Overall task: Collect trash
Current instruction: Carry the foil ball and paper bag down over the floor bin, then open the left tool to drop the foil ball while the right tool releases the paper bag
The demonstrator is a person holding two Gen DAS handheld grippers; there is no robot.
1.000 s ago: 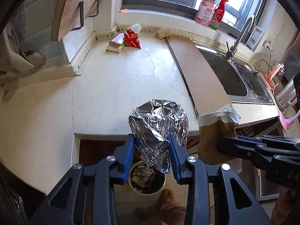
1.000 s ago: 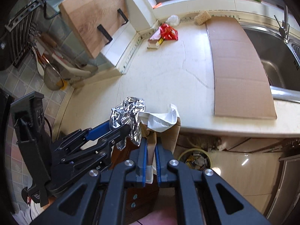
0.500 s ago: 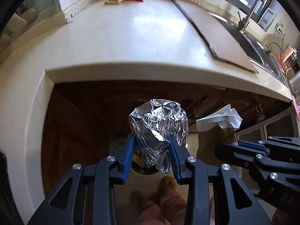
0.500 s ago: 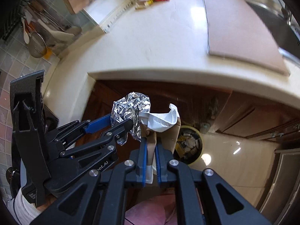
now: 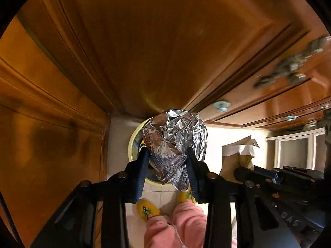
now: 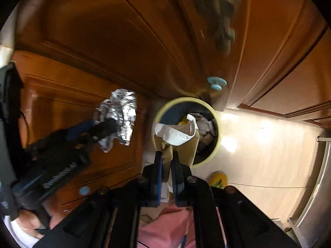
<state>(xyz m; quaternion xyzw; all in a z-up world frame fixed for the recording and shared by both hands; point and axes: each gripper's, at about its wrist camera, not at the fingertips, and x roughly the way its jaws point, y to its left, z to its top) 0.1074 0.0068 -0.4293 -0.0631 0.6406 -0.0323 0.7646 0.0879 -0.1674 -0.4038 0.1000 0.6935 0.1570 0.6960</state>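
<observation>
Both grippers have dropped from countertop height to floor level, the counter and sink giving way to brown wooden cabinet doors (image 5: pixel 144 41). At left, the left gripper (image 5: pixel 166 161) pinches a crumpled ball of aluminium foil (image 5: pixel 175 136) between its blue pads, jaws narrowed around it, poised directly above the yellow-rimmed trash bin (image 6: pixel 215 124) on the pale tiled floor (image 6: pixel 269 144). At right, the right gripper (image 6: pixel 167 161) is clamped tight on a brown paper bag (image 6: pixel 186 148) with a white wrapper (image 6: pixel 175 134) spilling from its mouth, held over the bin's near rim. The bin already contains crumpled waste. Below, the person's pink trousers (image 5: pixel 182 223) and yellow slippers (image 5: pixel 146 208) stand just beside the bin.
</observation>
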